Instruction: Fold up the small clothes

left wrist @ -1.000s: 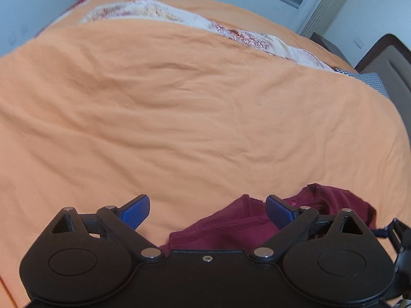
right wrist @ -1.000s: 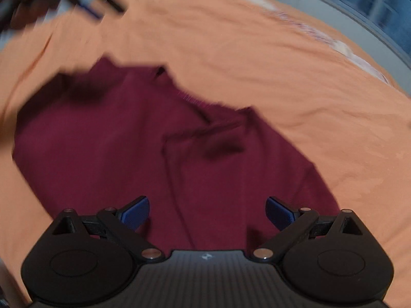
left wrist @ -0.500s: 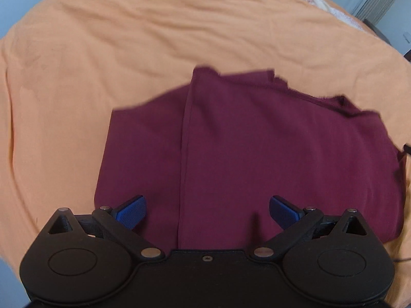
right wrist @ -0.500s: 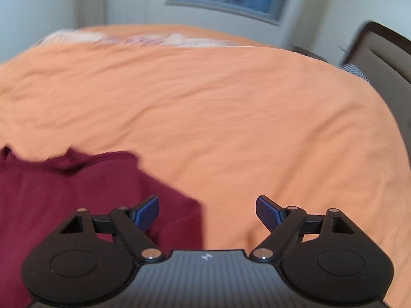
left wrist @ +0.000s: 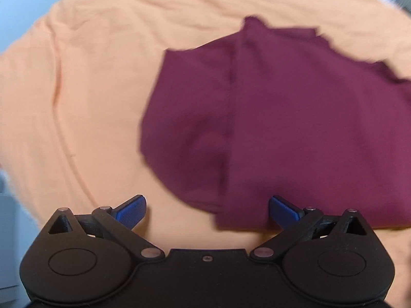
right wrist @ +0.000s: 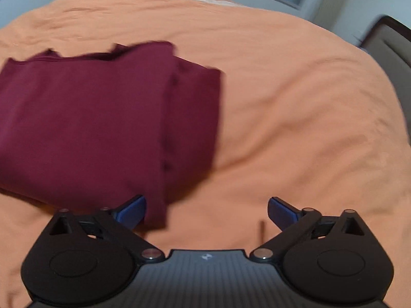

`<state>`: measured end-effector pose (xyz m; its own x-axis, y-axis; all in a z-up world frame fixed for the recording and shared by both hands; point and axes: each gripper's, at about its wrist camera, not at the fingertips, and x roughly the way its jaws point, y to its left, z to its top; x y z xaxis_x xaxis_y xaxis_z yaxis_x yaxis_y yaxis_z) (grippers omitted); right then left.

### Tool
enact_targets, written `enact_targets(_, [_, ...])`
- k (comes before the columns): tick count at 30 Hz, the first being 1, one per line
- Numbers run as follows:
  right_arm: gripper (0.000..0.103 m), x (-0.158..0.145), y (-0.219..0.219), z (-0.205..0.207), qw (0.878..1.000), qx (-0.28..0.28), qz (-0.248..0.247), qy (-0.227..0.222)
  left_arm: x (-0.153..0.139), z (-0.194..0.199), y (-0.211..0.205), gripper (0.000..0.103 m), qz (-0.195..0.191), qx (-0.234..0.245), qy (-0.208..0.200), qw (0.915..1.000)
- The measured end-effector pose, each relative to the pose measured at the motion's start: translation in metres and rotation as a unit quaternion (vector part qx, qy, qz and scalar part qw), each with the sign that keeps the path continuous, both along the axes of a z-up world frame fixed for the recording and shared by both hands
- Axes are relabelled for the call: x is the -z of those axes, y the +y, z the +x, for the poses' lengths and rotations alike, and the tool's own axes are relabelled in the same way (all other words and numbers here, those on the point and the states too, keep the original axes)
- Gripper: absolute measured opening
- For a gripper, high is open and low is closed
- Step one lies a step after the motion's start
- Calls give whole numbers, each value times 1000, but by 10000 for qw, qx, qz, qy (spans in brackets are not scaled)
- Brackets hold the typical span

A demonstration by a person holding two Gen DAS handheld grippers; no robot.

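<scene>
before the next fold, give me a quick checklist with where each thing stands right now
1. Left gripper open and empty: ok, jaws spread, nothing between them.
2. Right gripper open and empty: ok.
3. Maroon garment lying on the orange bedspread, not lifted: ok.
4. Side folds already in: ok, a folded-over edge shows on each side in the two views.
5. Near hem within reach: ok, it lies just ahead of the left gripper's right finger.
6. Layers flat and wrinkle-free: cannot tell, both views are motion-blurred.
</scene>
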<state>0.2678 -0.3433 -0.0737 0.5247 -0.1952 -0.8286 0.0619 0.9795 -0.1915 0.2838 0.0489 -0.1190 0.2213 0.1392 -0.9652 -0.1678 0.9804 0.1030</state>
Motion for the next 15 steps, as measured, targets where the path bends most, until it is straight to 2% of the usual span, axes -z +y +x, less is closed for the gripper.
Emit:
enact_targets(2, [103, -1, -8, -8, 9995, 256, 202, -53, 7, -1, 4, 102, 134, -110, 147, 9997])
enact_targets(5, [103, -9, -10, -21, 9978, 571, -318, -141, 5, -9, 16, 102, -95, -550, 72, 9984])
enact_targets(8, [103, -16, -20, -40, 9962, 811, -239, -214, 2, -17, 22, 102, -162, -917, 84, 9956])
enact_targets(11, [103, -19, -29, -72, 9970, 744, -17, -196, -6, -32, 21, 102, -206, -1102, -1, 9937])
enact_targets(15, [103, -14, -16, -109, 9992, 281, 240, -171, -12, -55, 6, 102, -239, -1062, -61, 9940])
